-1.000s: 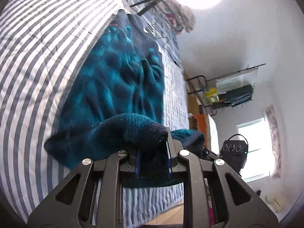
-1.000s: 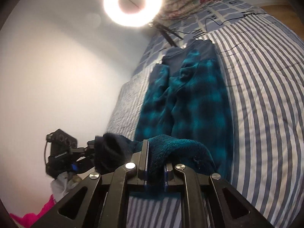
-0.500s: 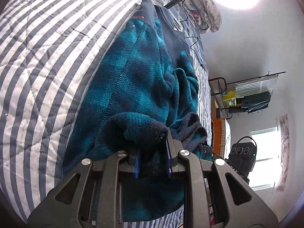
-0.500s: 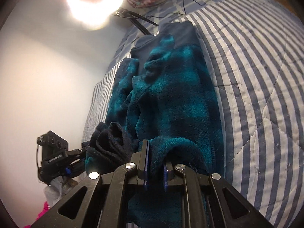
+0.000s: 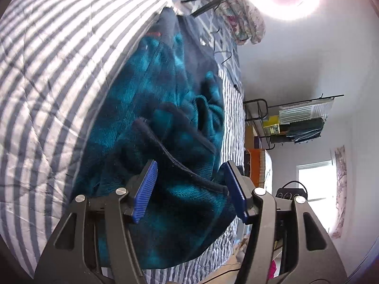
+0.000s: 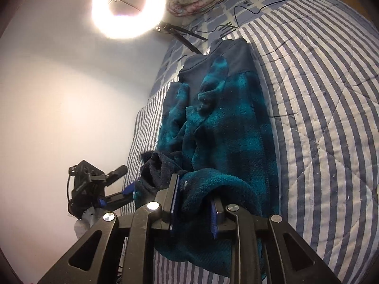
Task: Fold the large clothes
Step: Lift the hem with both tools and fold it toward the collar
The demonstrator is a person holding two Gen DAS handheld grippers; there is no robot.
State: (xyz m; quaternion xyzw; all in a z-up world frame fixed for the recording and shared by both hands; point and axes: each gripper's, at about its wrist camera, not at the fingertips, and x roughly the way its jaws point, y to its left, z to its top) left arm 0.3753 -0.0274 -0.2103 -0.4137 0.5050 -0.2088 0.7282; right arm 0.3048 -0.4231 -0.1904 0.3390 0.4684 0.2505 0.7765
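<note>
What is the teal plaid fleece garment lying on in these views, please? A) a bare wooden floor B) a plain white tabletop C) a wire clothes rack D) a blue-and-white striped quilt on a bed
D: the teal plaid fleece garment is spread flat on the blue-and-white striped quilt covering the bed, stripes showing along both of its long sides.

One teal fleece garment (image 5: 151, 108), one striped bed (image 5: 59, 75), one ring light (image 6: 129, 7), two grippers: left gripper (image 5: 190, 190), right gripper (image 6: 193, 209).
</note>
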